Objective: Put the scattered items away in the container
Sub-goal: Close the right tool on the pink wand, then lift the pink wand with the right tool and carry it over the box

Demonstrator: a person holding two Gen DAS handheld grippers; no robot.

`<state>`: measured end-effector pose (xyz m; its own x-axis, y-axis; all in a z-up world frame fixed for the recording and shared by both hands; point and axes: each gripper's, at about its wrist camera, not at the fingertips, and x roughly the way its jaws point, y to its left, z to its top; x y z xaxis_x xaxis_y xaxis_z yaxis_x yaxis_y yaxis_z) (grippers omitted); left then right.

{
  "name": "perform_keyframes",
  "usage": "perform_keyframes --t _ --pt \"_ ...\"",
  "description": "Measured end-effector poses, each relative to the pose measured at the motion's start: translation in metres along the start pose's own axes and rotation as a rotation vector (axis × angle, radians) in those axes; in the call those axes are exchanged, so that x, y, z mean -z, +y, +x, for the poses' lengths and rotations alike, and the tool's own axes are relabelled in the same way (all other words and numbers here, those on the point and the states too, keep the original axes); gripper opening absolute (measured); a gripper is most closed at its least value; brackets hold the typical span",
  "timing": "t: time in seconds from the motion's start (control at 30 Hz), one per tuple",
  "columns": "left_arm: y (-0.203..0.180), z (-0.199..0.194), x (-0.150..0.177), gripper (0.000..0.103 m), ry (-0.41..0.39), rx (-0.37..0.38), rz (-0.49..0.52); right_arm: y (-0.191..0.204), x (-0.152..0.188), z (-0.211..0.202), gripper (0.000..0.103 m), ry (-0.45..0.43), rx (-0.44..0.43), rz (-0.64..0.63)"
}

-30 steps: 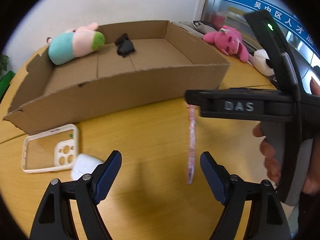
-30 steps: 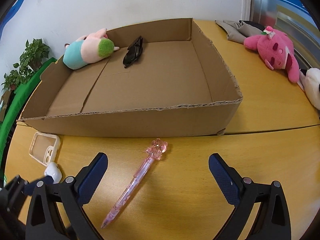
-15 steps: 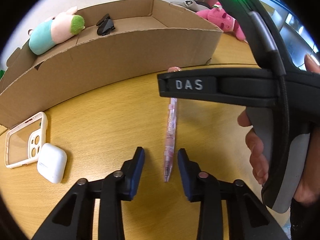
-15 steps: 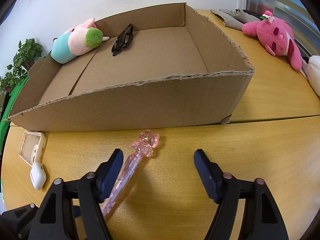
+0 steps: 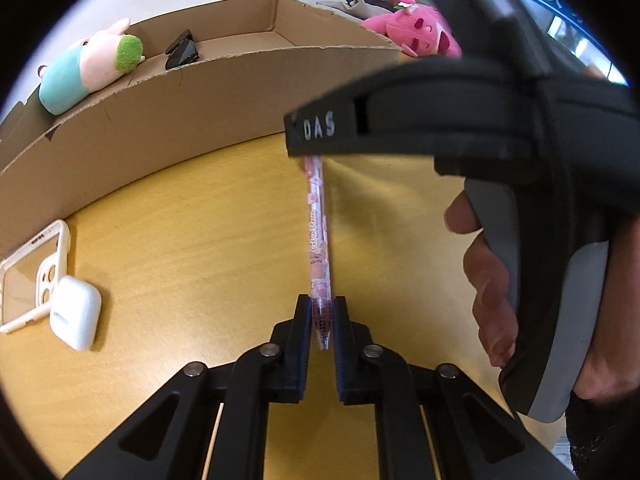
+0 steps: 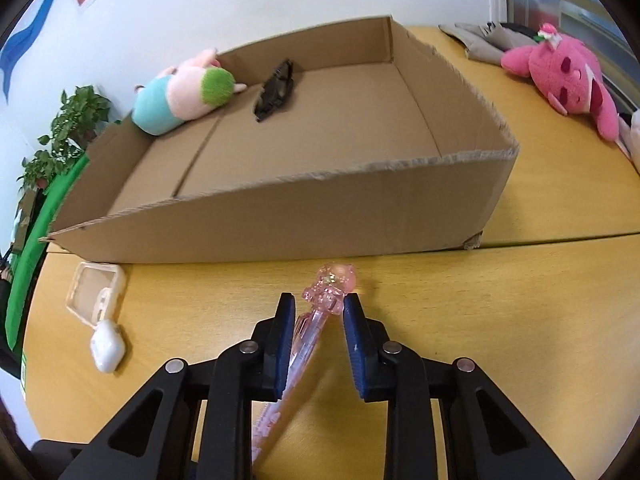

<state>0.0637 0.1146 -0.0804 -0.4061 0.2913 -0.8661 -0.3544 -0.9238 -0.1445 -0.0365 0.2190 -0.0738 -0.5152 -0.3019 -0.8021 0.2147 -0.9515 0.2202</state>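
Note:
A pink pen with a pink figure top lies on the yellow table in front of the cardboard box. My left gripper is shut on the pen's tip end. My right gripper is nearly shut around the pen near its figure top, and I cannot tell if both pads touch it. In the left wrist view the right gripper's body hides the pen's far end. The box holds a plush pig and black sunglasses.
A clear phone case and a white earbud case lie on the table to the left. A pink plush toy and grey cloth lie at the right behind the box. Green plants stand far left.
Both grippers have come down onto the pen and closed from wide open. The left one has shut on the tip end, and the right one has narrowed around the top end.

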Motion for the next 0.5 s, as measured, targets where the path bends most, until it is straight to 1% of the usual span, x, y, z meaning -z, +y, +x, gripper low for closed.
perform_keyframes --t 0.1,0.27,0.37,0.5 --pt "-0.002 -0.017 0.002 0.009 -0.044 0.018 -0.008 0.008 -0.006 -0.022 0.024 -0.043 -0.018 -0.021" --pt "0.003 -0.048 -0.005 0.009 -0.112 0.042 -0.054 0.021 -0.028 -0.051 0.024 -0.105 -0.052 -0.056" --pt "0.005 -0.064 -0.014 0.009 -0.148 0.055 -0.073 0.031 -0.043 -0.061 0.023 -0.135 -0.066 -0.085" --pt "0.011 -0.079 -0.027 0.009 -0.189 0.044 -0.084 0.039 -0.063 -0.070 0.023 -0.157 -0.103 -0.103"
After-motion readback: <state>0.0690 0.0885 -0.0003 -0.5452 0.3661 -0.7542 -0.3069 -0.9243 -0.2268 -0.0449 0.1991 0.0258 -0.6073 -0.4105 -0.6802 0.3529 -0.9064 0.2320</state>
